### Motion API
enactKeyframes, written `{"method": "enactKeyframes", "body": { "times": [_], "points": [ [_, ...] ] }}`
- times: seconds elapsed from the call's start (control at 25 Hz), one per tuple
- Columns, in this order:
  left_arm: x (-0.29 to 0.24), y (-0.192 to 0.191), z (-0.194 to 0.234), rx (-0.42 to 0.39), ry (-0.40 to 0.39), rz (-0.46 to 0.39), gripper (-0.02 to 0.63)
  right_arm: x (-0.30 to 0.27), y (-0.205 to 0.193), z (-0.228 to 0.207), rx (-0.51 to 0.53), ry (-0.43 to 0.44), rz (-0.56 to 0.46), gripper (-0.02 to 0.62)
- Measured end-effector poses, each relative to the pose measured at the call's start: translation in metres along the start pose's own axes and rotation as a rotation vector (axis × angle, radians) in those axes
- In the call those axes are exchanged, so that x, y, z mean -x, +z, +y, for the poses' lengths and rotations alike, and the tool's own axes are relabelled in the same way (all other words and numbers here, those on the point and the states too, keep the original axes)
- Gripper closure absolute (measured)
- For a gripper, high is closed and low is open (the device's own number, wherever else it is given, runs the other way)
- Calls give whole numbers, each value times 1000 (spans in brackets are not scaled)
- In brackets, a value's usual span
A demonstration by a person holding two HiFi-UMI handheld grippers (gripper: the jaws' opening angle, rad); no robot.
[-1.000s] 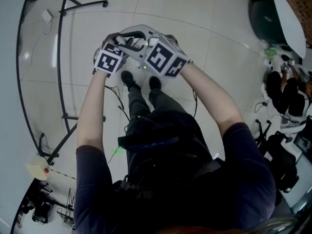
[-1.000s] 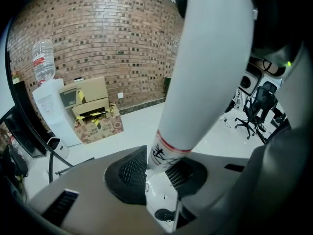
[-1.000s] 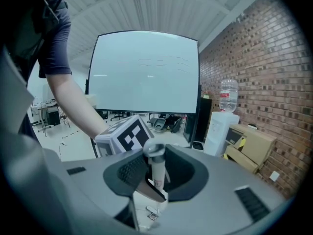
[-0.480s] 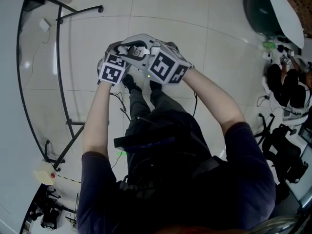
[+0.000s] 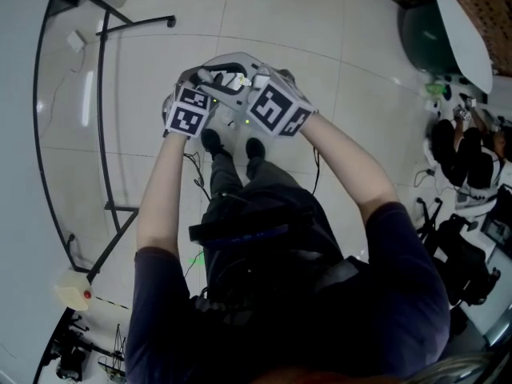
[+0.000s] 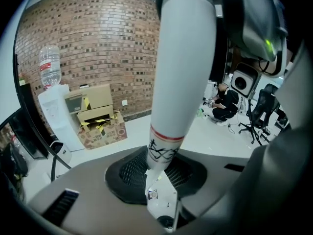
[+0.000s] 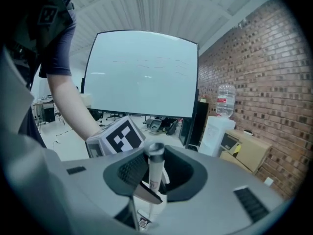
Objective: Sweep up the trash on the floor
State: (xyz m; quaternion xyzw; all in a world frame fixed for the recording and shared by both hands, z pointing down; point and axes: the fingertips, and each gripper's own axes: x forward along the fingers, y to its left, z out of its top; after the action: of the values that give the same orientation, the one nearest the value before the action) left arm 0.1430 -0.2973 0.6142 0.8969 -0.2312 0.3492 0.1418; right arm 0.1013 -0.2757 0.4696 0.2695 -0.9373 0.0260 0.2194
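Both grippers are held close together in front of the person, above the shoes. In the left gripper view my left gripper (image 6: 164, 192) is shut on a thick white handle (image 6: 181, 82) with a red band and black marks, which slants up past the camera. In the right gripper view my right gripper (image 7: 149, 192) is shut near the capped top end of a thin white pole (image 7: 156, 168). Whether these are one handle I cannot tell. From the head, the left gripper (image 5: 206, 82) and right gripper (image 5: 252, 77) touch side by side. No trash shows on the white tile floor (image 5: 304, 22).
A black tube stand (image 5: 100, 94) and a curved panel edge run along the left. A dark green dome (image 5: 428, 30) and seated people (image 5: 468, 150) are at the right. Cardboard boxes (image 6: 95, 114) and a water dispenser (image 6: 54, 109) stand by the brick wall.
Both grippers stay together with the same grip. They and the shoes sit slightly differently in the picture, and the view now reaches a red mat edge at the top.
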Motion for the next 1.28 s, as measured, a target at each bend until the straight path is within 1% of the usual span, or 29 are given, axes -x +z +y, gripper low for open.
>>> {"method": "enactKeyframes", "body": {
  "times": [0.12, 0.28, 0.4, 0.52, 0.6, 0.68, 0.76, 0.8, 0.88, 0.92, 1.08, 1.28],
  "points": [
    [8, 13, 11, -1, -49, -32, 523, -8, 18, -12, 1, -38, -20, 477],
    [25, 42, 23, -58, -111, -94, 526, -11, 49, -31, 35, -93, -41, 477],
    [37, 72, 28, -96, -153, -162, 526, -3, 75, -50, 66, -170, -60, 477],
    [48, 100, 28, -133, -198, -212, 526, 12, 96, -65, 63, -255, -49, 477],
    [53, 116, 27, -179, -226, -216, 525, 21, 107, -74, 53, -309, -43, 476],
    [60, 131, 29, -248, -245, -203, 521, 28, 117, -85, 50, -353, -38, 476],
    [71, 149, 35, -292, -255, -219, 471, 36, 128, -97, 45, -397, -37, 472],
    [79, 156, 35, -289, -267, -236, 455, 40, 132, -100, 36, -416, -39, 473],
    [95, 162, 31, -263, -297, -269, 454, 46, 139, -101, 23, -441, -38, 474],
    [100, 164, 30, -264, -298, -281, 454, 47, 142, -100, 27, -450, -35, 474],
    [100, 171, 32, -317, -226, -304, 454, 54, 151, -102, 68, -467, -26, 474],
    [90, 168, 24, -328, -199, -311, 454, 61, 152, -98, 74, -488, -15, 476]
  ]
}}
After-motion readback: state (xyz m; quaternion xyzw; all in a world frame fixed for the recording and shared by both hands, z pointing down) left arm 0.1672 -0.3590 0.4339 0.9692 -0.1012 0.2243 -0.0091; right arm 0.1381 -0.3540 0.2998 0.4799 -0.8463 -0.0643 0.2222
